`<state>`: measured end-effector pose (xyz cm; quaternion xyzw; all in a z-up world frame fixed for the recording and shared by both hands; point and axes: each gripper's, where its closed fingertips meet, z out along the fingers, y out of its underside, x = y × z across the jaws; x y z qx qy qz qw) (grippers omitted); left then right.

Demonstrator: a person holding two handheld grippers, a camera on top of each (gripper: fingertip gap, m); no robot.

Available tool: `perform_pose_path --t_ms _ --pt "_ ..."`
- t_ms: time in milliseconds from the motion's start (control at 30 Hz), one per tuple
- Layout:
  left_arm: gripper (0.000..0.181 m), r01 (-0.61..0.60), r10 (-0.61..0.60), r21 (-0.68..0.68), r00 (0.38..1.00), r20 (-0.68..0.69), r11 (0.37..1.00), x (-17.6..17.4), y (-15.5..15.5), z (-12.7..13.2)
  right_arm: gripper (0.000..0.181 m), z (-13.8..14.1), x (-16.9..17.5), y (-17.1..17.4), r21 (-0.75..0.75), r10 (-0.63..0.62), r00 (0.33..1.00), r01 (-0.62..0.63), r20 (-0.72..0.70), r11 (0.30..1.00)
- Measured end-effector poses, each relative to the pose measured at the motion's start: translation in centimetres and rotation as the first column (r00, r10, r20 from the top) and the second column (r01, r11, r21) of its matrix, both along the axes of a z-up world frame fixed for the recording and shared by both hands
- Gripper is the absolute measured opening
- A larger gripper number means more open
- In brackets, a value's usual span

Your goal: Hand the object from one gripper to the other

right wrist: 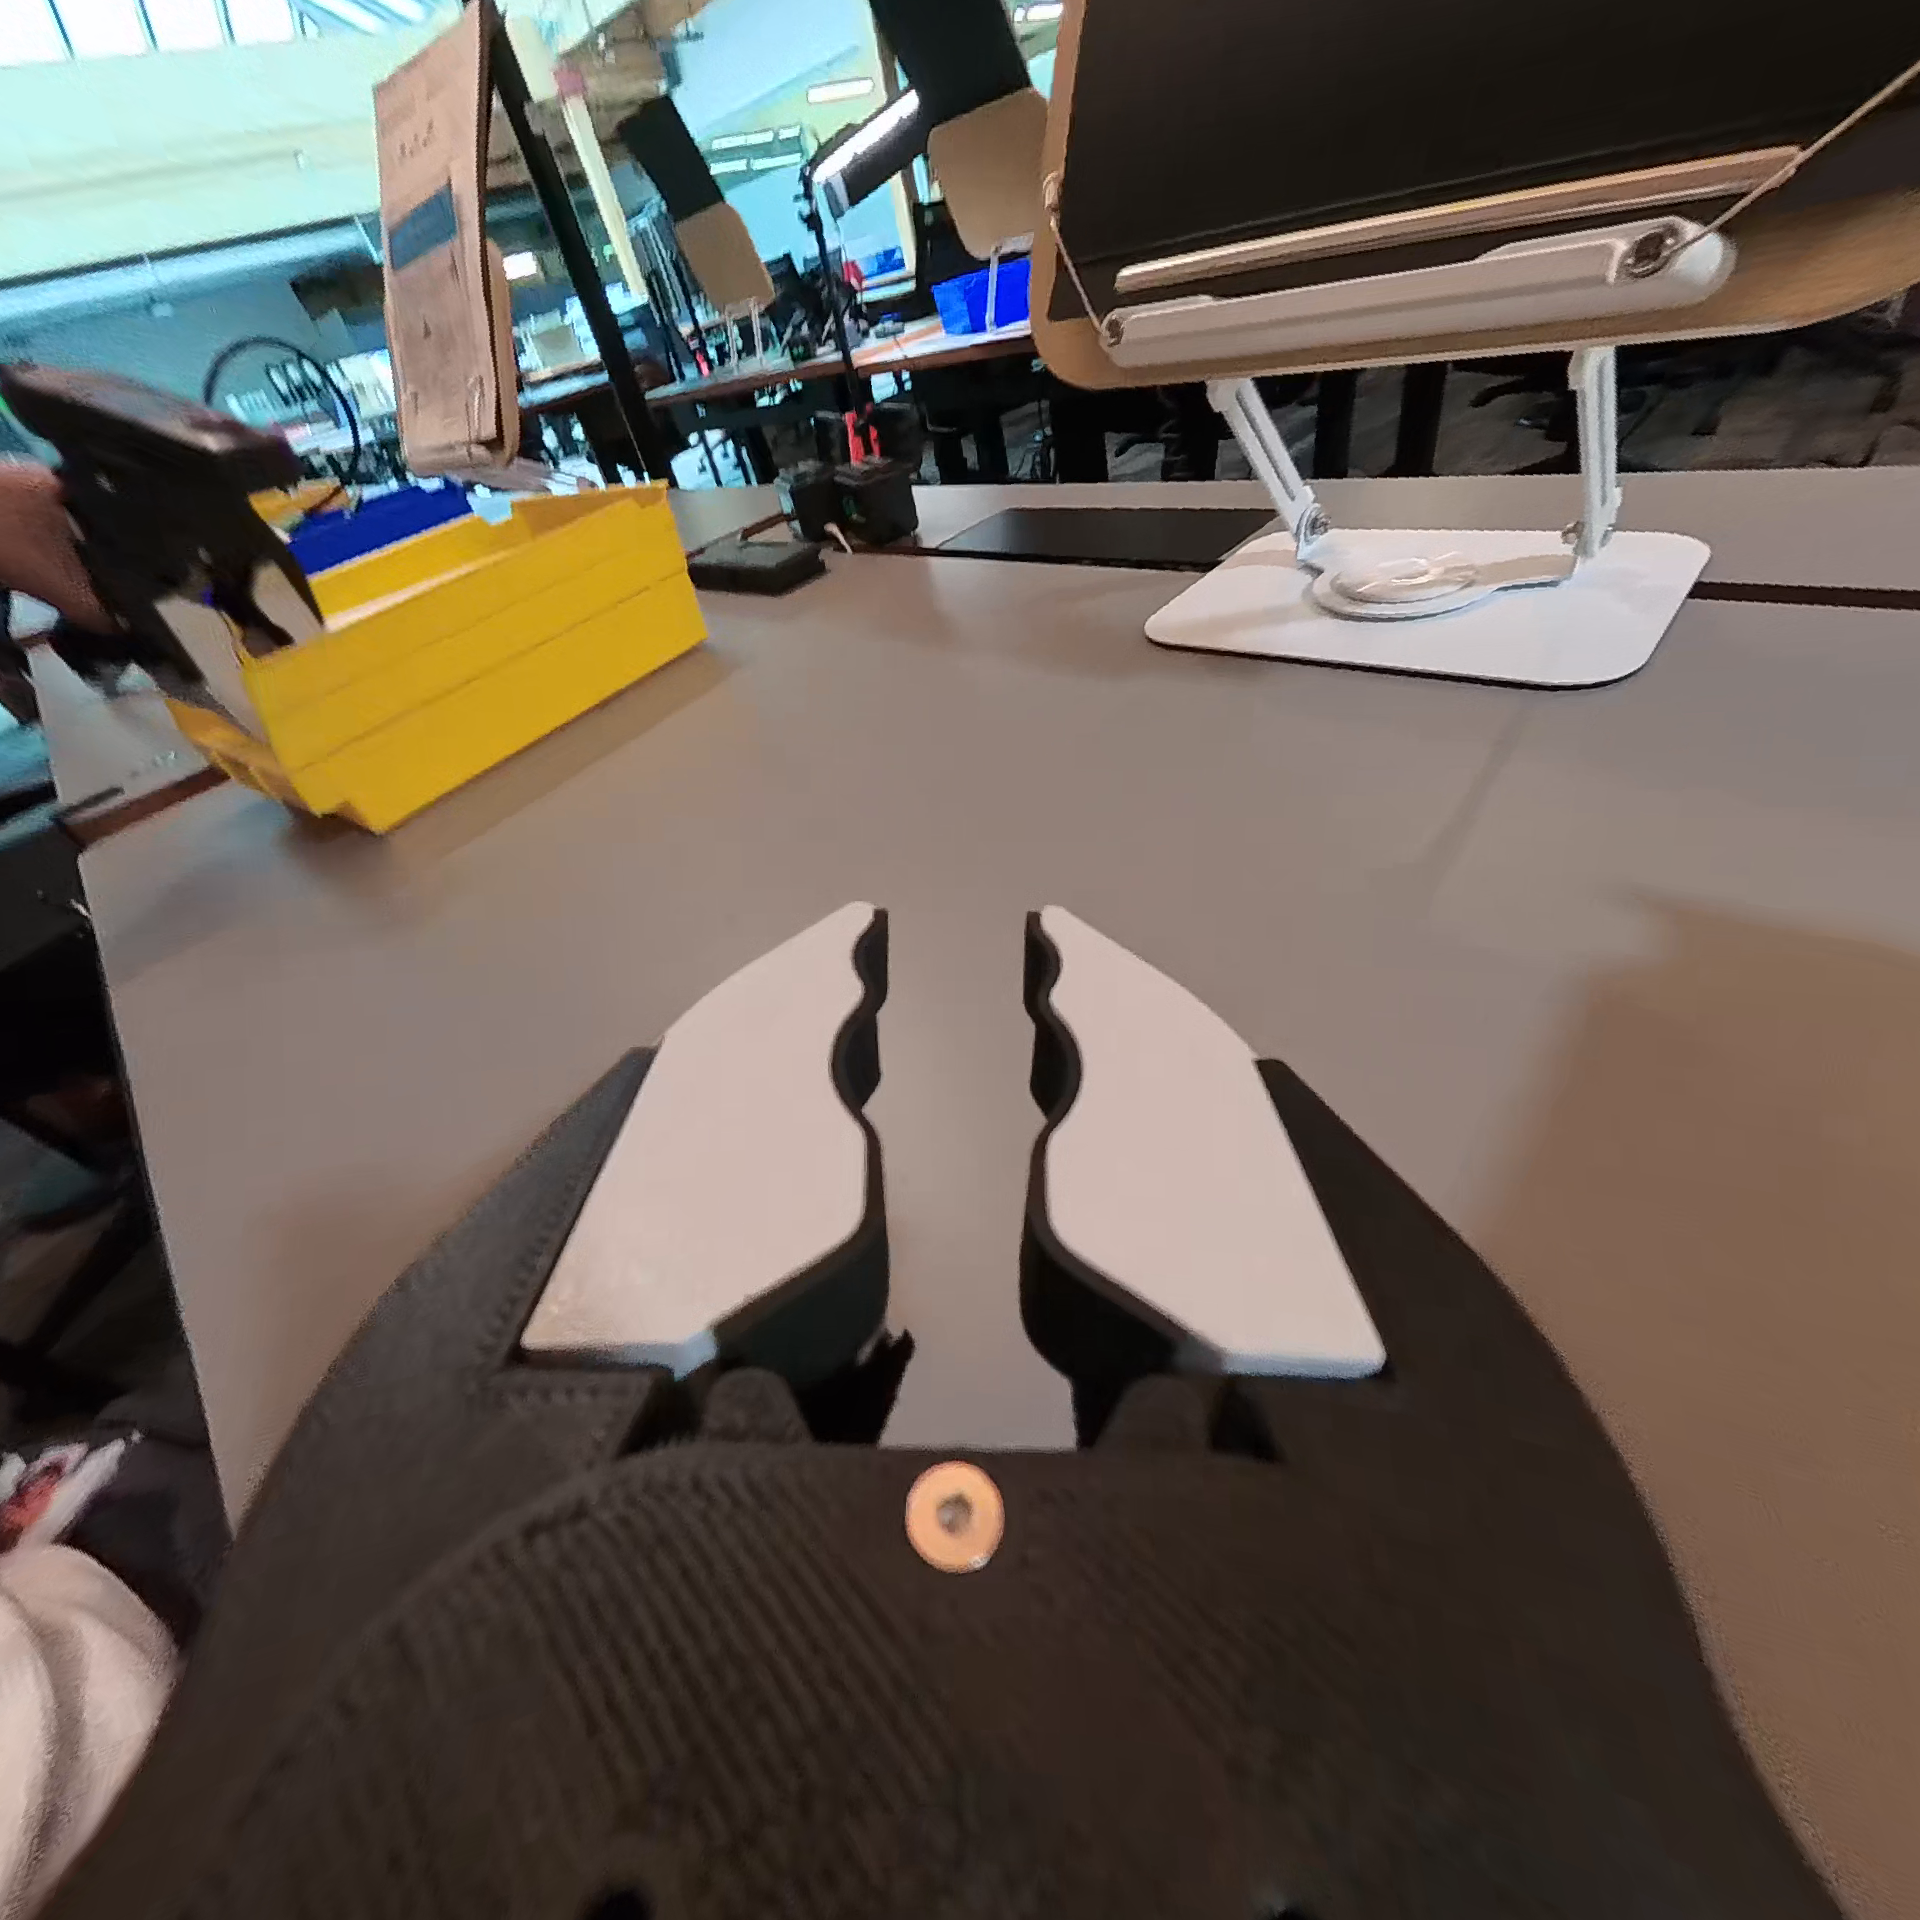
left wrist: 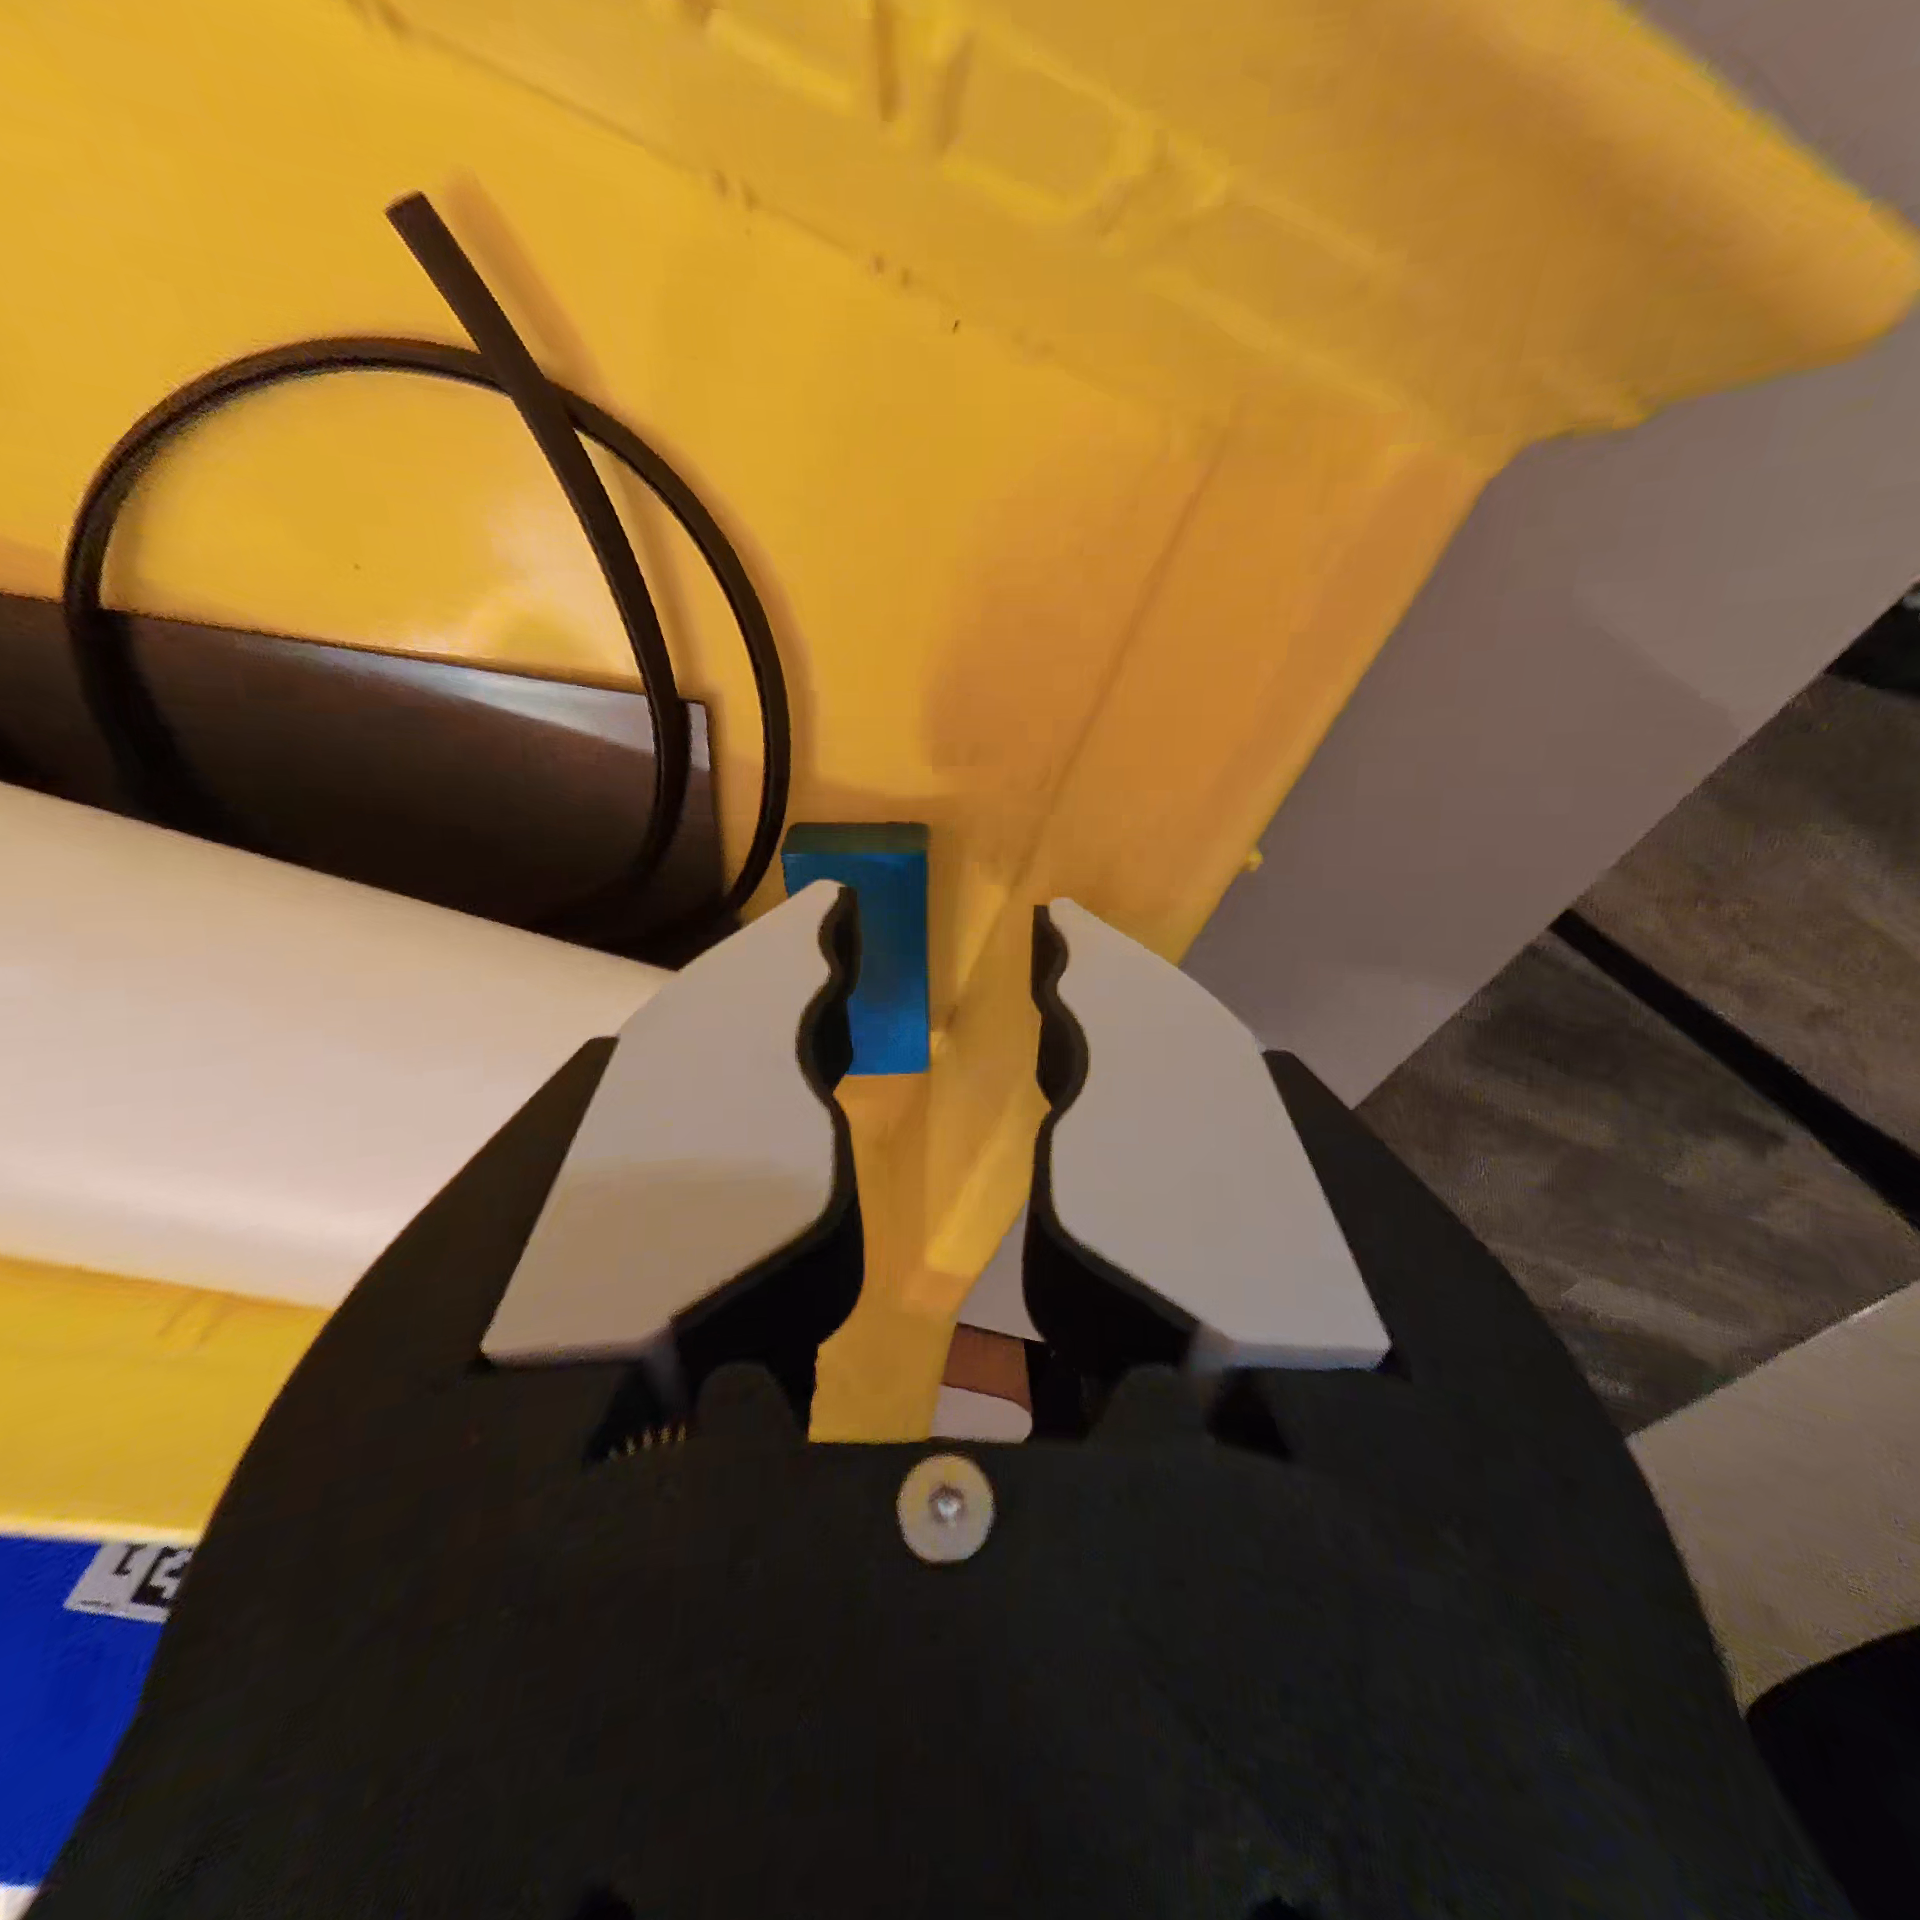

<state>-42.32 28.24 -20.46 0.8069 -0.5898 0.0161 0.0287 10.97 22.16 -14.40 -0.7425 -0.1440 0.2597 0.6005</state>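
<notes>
A small blue block (left wrist: 883, 956) lies in a yellow bin (left wrist: 935, 520) near its corner. My left gripper (left wrist: 940, 904) is open just above it. The block sits in the gap close to the left fingertip, which hides part of it, and the right finger stands apart from it. My right gripper (right wrist: 956, 914) is open and empty, low over the grey table (right wrist: 1143, 831). In the right wrist view the left gripper (right wrist: 249, 613) shows far off at the left, held by a hand and dipping into the yellow bin (right wrist: 468, 665).
In the bin lie a looped black cable (left wrist: 416, 582), a dark brown flat piece (left wrist: 364, 748) and a cream roll (left wrist: 260, 1039). A blue bin (left wrist: 62, 1714) adjoins it. A white stand (right wrist: 1434, 613) holding a board stands at the table's back right. Across from one pair of fingers to the other is roughly 55 cm.
</notes>
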Motion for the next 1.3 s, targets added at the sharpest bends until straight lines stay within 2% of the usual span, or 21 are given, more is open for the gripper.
perform_pose_path --t_ms 233,333,433,500,567,633,733,800,833,1033,1167,1300 --pt "0.029 0.028 -0.046 -0.105 0.984 -0.173 0.994 -0.5 0.1 -1.6 0.025 0.0 -0.8 1.1 -0.041 -0.004 0.984 -0.004 -0.176 0.999" --pt "0.039 0.045 -0.063 -0.078 0.966 -0.251 0.996 -0.7 0.6 -1.6 0.027 0.3 -0.9 1.3 -0.043 0.002 0.975 -0.012 -0.223 0.999" --pt "0.045 -0.002 -0.006 -0.051 0.988 -0.154 0.999 0.4 0.9 0.0 0.027 0.6 -0.7 1.2 -0.032 0.007 0.975 -0.014 -0.223 0.999" --pt "0.045 -0.044 0.044 0.008 0.997 -0.060 0.999 0.7 1.8 1.7 0.027 0.8 -0.5 1.1 -0.022 0.009 0.976 -0.014 -0.216 1.000" --pt "0.051 -0.135 0.134 0.094 0.991 0.012 0.986 0.0 3.3 3.5 0.027 1.1 -0.3 1.0 -0.012 0.013 0.975 -0.016 -0.220 1.000" --pt "0.059 -0.288 0.280 0.196 0.957 0.069 0.937 -1.4 5.4 4.9 0.027 1.3 -0.3 1.0 -0.009 0.019 0.970 -0.022 -0.242 1.000" --pt "0.085 -0.555 0.573 0.325 0.818 0.046 0.766 -5.7 8.0 5.4 0.027 1.6 -0.4 1.0 -0.008 0.031 0.960 -0.034 -0.279 0.999" --pt "0.073 -0.624 0.653 0.309 0.757 0.013 0.717 -6.8 8.0 4.6 0.027 1.8 -0.6 1.0 -0.008 0.041 0.954 -0.045 -0.297 0.999" --pt "0.076 -0.659 0.688 0.286 0.725 -0.003 0.696 -6.9 7.9 4.0 0.027 1.9 -0.7 0.9 -0.006 0.046 0.952 -0.050 -0.302 0.999" --pt "0.103 -0.750 0.767 0.165 0.615 -0.182 0.640 -5.5 7.5 0.6 0.027 3.4 -0.5 0.1 0.043 0.056 0.957 -0.046 -0.285 0.998" --pt "0.102 -0.748 0.759 0.176 0.580 -0.295 0.640 -5.6 7.8 -1.3 0.027 4.0 -0.2 -0.3 0.064 0.063 0.955 -0.047 -0.291 0.997" --pt "0.098 -0.748 0.764 0.177 0.591 -0.261 0.639 -5.6 8.2 -1.2 0.027 4.2 0.2 -0.5 0.063 0.075 0.942 -0.058 -0.328 0.996"
